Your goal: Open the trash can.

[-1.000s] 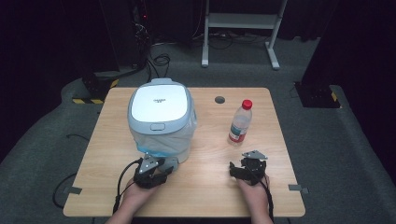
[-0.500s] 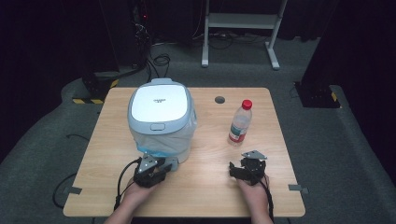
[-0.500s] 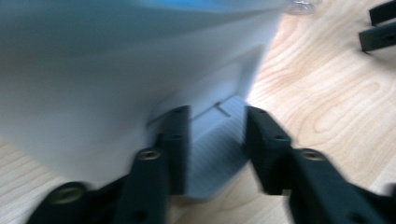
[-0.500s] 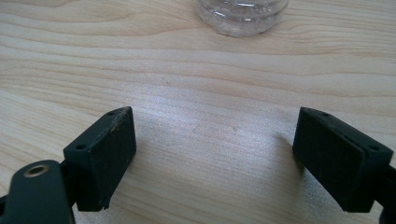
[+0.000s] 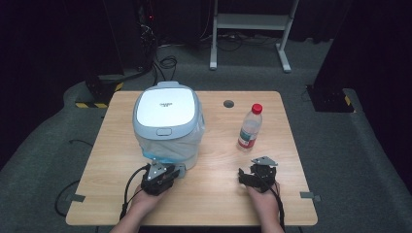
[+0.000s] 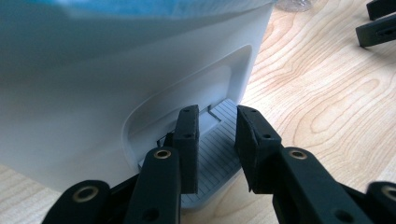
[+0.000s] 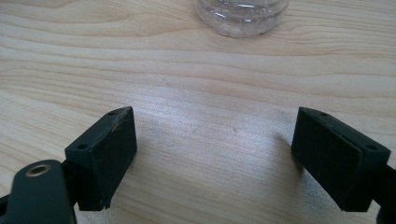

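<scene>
A white and grey pedal bin (image 5: 167, 126) with a blue liner stands on the wooden table (image 5: 218, 204). My left gripper (image 5: 170, 172) points at the foot of the bin. In the left gripper view the bin's wall (image 6: 93, 93) is close ahead. That gripper (image 6: 217, 111) sits over the ribbed grey pedal (image 6: 217, 140) with a narrow gap between its jaws, which have just been closing. The pads do not press on anything. My right gripper (image 5: 257, 169) rests on the table, wide open (image 7: 215, 114) over bare wood, facing the clear water bottle (image 5: 249, 127).
The bottle's base (image 7: 242, 16) stands a short way ahead of the right jaws. The right gripper's black jaws (image 6: 378, 23) show far off in the left gripper view. A round cable hole (image 5: 228, 103) is at the table's far edge.
</scene>
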Available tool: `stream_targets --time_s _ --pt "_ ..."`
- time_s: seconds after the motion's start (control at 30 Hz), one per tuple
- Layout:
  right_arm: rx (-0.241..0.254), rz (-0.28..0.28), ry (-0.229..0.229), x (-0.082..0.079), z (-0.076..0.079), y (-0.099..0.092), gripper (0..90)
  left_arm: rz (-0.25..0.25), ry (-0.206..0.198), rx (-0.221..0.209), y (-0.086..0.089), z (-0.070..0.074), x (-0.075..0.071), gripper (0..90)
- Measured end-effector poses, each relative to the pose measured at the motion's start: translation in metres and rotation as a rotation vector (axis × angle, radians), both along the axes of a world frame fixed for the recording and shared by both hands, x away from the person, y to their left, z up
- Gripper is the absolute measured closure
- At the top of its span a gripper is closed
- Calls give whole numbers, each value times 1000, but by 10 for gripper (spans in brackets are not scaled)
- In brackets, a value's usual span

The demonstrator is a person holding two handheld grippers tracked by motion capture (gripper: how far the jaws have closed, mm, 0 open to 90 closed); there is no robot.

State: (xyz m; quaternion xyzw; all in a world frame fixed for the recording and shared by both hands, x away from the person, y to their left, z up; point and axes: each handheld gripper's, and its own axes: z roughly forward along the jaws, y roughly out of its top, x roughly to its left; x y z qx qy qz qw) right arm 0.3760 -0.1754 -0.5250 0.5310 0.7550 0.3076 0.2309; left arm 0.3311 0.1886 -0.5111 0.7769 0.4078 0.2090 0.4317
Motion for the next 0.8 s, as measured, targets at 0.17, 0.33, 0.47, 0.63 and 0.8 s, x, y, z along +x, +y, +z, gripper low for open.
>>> stream_targets --time_s 0.17,0.33,0.47,0.63,0.8 --pt "0 -1 0 0 0 0 139 2 9 -12 0 -1 0 699" --pt "0 -2 0 -1 0 0 142 1 11 -17 1 -2 0 699" --pt "1 -2 0 -1 0 0 142 6 4 -24 1 -3 0 697" --pt "3 -2 1 -1 0 0 143 5 12 -29 1 -3 0 697" --pt "3 0 1 -1 0 0 143 6 14 -32 1 -3 0 696"
